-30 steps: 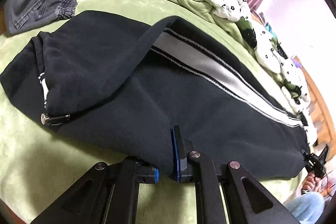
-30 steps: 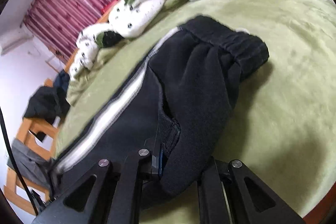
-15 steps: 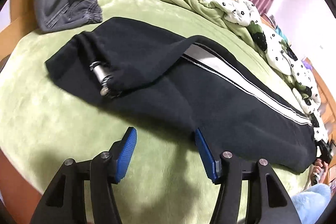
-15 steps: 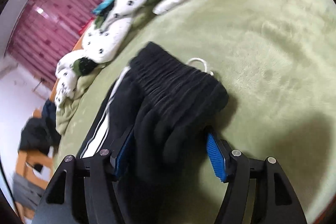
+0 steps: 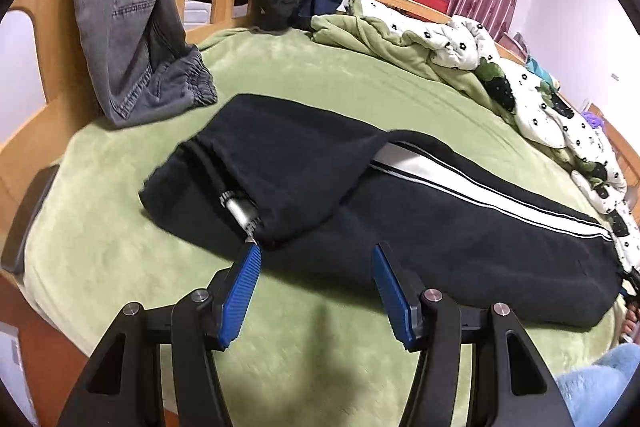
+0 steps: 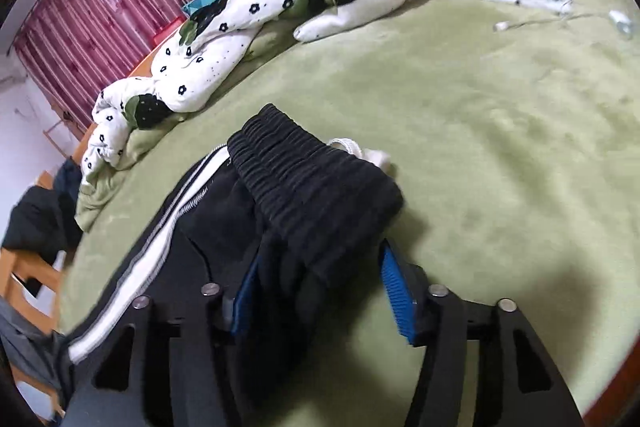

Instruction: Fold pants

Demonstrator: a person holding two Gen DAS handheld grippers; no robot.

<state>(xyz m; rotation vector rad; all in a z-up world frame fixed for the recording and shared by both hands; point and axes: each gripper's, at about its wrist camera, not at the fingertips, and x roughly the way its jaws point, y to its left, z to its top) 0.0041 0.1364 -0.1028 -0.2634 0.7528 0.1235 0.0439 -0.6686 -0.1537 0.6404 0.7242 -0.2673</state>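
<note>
The big green bed [image 5: 304, 79] feels fuzzy. Soft black pants [image 5: 440, 227] with a white stripe lie long across it, already folded over. The left gripper [image 5: 316, 287] hangs open just before their near edge, holding nothing. The right gripper [image 6: 316, 291] sits open around the ribbed waistband [image 6: 316, 187], not squeezing.

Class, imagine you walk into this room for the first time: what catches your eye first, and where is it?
The black pants with a white side stripe lie folded lengthwise across the middle of the green bed cover. Behind them, a white flower-print quilt is bunched along the far edge of the bed. Grey jeans hang over the wooden bed frame in the left view.
</note>
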